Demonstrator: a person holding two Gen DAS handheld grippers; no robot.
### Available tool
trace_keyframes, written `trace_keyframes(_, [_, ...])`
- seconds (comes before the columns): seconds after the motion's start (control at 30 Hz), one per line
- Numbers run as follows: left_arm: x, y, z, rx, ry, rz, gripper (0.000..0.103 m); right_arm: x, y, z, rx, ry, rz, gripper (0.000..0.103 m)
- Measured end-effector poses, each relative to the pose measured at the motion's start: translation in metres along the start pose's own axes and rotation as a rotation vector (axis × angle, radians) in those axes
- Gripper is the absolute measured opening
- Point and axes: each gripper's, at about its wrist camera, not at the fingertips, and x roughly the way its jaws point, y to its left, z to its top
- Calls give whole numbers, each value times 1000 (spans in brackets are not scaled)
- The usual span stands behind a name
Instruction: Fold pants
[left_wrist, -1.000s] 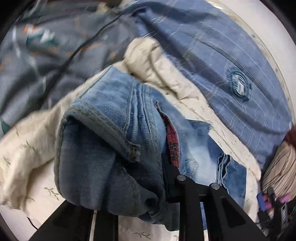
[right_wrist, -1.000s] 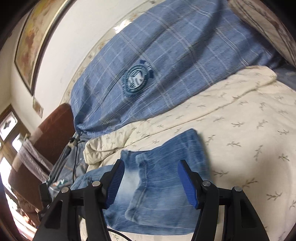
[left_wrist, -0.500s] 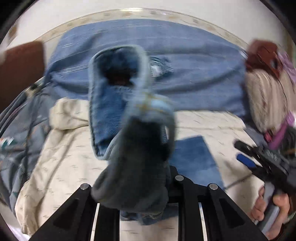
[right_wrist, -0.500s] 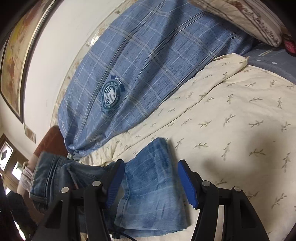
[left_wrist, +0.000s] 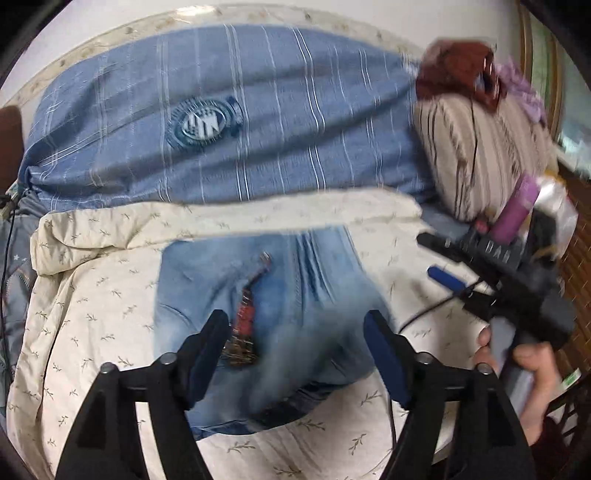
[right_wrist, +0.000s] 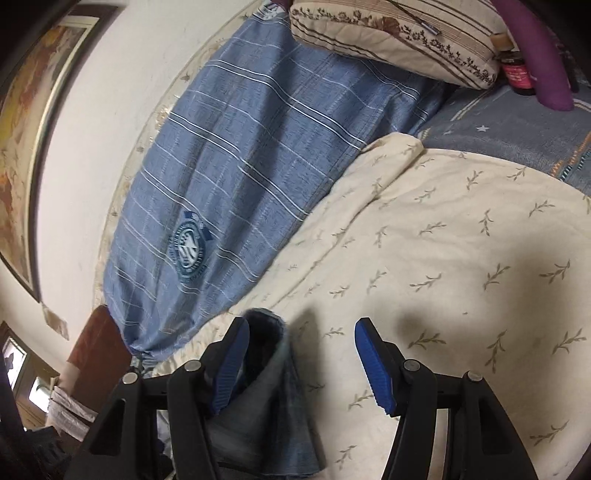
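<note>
The blue jeans lie bunched in a folded heap on the cream leaf-print sheet, with a red plaid lining showing at a seam. My left gripper is open just above the heap, holding nothing. The right gripper, held in a hand, shows at the right of the left wrist view. In the right wrist view my right gripper is open; an edge of the jeans lies by its left finger, not clamped.
A blue striped blanket with a round crest lies behind the jeans against the wall. A striped pillow and a purple object sit at the bed's head. The cream sheet spreads to the right.
My left gripper has let go of the jeans and opened; the lifted part has dropped onto the heap. The right gripper has swung right, off the jeans, toward the bare sheet.
</note>
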Motion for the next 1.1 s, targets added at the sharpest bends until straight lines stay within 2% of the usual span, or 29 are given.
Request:
trace_keyframes(0.03, [-8, 9, 2, -24, -6, -32, 78, -2, 4, -1, -11, -10, 11, 63])
trace_keyframes(0.1, [-12, 22, 6, -58, -15, -22, 80, -5, 12, -3, -43, -25, 43, 63])
trace_keyframes(0.17, [-14, 35, 6, -83, -21, 42, 80, -6, 22, -7, -82, -25, 88, 63])
trace_keyframes(0.23, [-8, 49, 4, -89, -5, 139, 80, -1, 32, -13, -112, 6, 139, 63])
trace_keyframes(0.27, [0, 54, 2, -82, 19, 201, 80, 3, 38, -17, -118, 32, 181, 63])
trace_keyframes(0.37, [24, 70, -13, -66, 103, 310, 80, 11, 56, -26, -165, 89, 292, 63])
trace_keyframes(0.43, [38, 76, -22, -72, 141, 335, 80, 20, 65, -33, -170, 170, 390, 63])
trace_keyframes(0.47, [42, 77, -25, -75, 155, 339, 80, 26, 66, -39, -160, 217, 410, 63])
trace_keyframes(0.5, [47, 79, -30, -75, 174, 349, 80, 33, 66, -42, -155, 252, 399, 63])
trace_keyframes(0.57, [55, 80, -39, -73, 198, 359, 80, 49, 61, -49, -163, 322, 302, 63])
trace_keyframes(0.63, [58, 77, -44, -56, 182, 370, 80, 67, 50, -56, -153, 425, 201, 63])
trace_keyframes(0.7, [57, 74, -46, -26, 166, 385, 84, 82, 31, -63, -131, 502, 100, 55])
trace_keyframes(0.73, [58, 70, -48, 0, 155, 405, 84, 84, 26, -62, -121, 509, 96, 47])
trace_keyframes(0.9, [55, 60, -46, 62, 107, 456, 84, 79, 18, -62, -104, 501, 114, 46])
trace_keyframes(0.97, [53, 60, -46, 71, 95, 463, 84, 73, 23, -60, -133, 469, 106, 46])
trace_keyframes(1.1, [53, 61, -46, 90, 88, 463, 84, 61, 37, -45, -147, 362, 174, 48])
